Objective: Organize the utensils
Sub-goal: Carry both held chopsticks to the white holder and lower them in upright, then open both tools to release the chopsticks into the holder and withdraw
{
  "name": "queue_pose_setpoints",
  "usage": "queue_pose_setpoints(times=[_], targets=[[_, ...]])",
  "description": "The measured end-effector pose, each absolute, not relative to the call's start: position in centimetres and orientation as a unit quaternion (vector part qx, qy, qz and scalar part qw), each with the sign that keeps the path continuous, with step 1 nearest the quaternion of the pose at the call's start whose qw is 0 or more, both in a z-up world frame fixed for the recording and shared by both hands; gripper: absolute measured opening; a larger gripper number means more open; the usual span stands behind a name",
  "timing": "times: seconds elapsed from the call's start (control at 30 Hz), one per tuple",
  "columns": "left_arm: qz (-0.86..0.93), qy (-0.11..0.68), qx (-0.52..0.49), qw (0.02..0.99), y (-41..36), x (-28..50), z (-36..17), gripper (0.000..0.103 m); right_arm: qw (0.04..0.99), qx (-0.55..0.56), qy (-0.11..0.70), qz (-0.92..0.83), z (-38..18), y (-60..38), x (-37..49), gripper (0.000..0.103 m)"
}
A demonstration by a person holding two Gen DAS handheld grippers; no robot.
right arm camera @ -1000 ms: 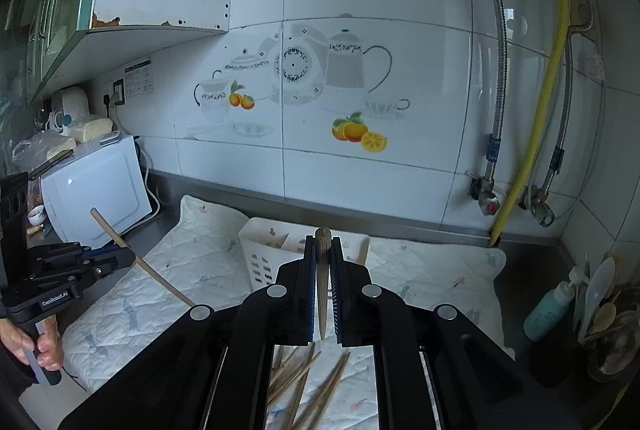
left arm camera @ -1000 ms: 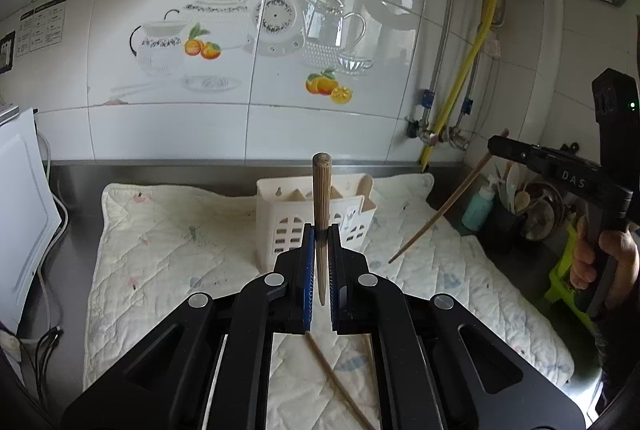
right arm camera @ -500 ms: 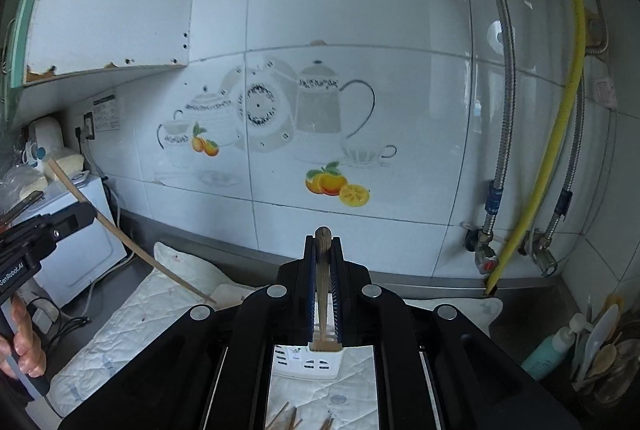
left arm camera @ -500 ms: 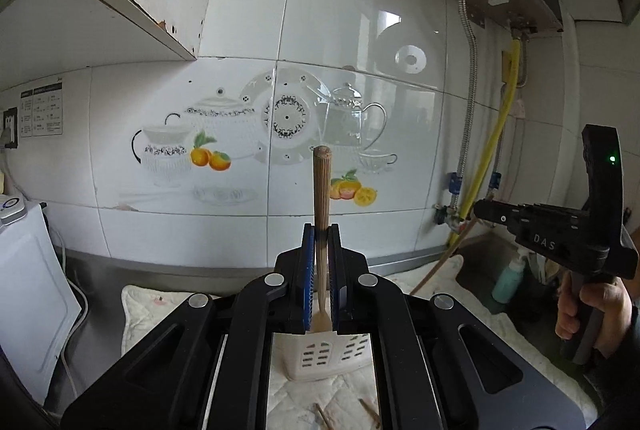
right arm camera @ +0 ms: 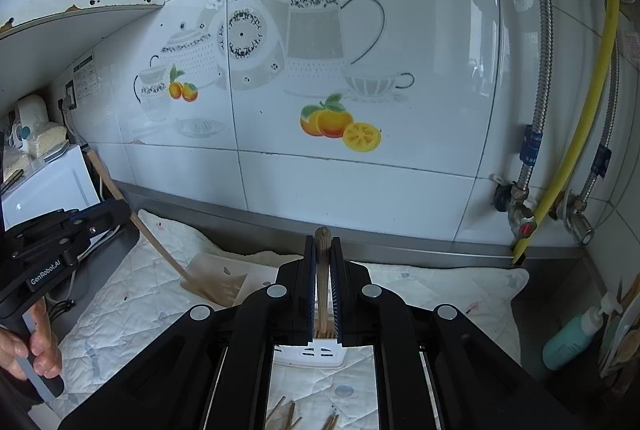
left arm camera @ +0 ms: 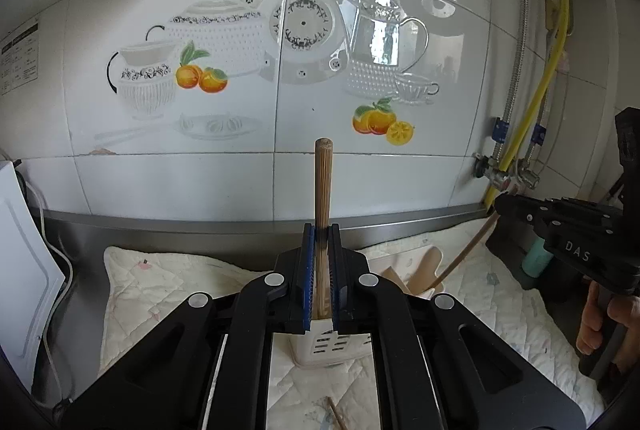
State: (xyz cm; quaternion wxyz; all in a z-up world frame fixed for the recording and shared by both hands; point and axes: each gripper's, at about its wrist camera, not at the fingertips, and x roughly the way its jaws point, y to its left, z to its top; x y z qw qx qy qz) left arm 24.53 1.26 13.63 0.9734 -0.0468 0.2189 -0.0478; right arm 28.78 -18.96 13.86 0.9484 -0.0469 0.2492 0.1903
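Above the white holder (left arm camera: 320,344), left gripper (left arm camera: 320,230) clamps one chopstick (left arm camera: 323,186) upright; right gripper (right arm camera: 323,242) clamps another (right arm camera: 322,270), lower ends probably inside the holder.

left tongs (left arm camera: 320,270) clamp a wooden chopstick (left arm camera: 323,190) upright (above a white caddy (left arm camera: 328,346)).

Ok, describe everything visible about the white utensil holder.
The white utensil holder is a plastic caddy with slotted vent holes in its front wall, standing upright on the quilted cloth near the tiled wall. Both tongs hide most of it. Wooden utensil ends rise from its top, and the chopstick held in the left tongs reaches down into it.
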Motion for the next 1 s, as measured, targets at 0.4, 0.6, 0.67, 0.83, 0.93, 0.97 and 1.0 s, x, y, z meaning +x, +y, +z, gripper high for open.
queue_pose_setpoints(times=[0.4,0.6,0.67,0.83,0.93,0.97,1.0], targets=[[-0.051,0.223,-0.055,0.972,1.4,24.0,13.6,0.009,0.954,-0.044,0.236,0.179,14.6,-20.2,27.2,0.031],[-0.055,0.211,-0.06,0.974,1.7,20.8,14.4,0.025,0.958,-0.037,0.219,0.18,14.9,-21.7,23.2,0.036],[-0.052,0.208,-0.057,0.975,1.6,19.4,14.3,0.028,0.96,-0.043,0.214,0.175,14.6,-21.9,21.4,0.036],[-0.056,0.216,-0.056,0.973,1.4,15.7,12.9,0.038,0.962,-0.048,0.209,0.169,12.6,-22.2,16.3,0.036],[-0.059,0.219,-0.062,0.972,1.2,13.4,11.5,0.045,0.963,-0.055,0.211,0.161,10.4,-22.4,13.4,0.036],[-0.061,0.22,-0.061,0.972,1.2,12.6,10.9,0.045,0.962,-0.055,0.215,0.159,9.5,-22.4,12.5,0.036],[-0.062,0.221,-0.058,0.972,1.0,11.9,10.3,0.046,0.961,-0.054,0.22,0.157,8.7,-22.5,11.7,0.036]])
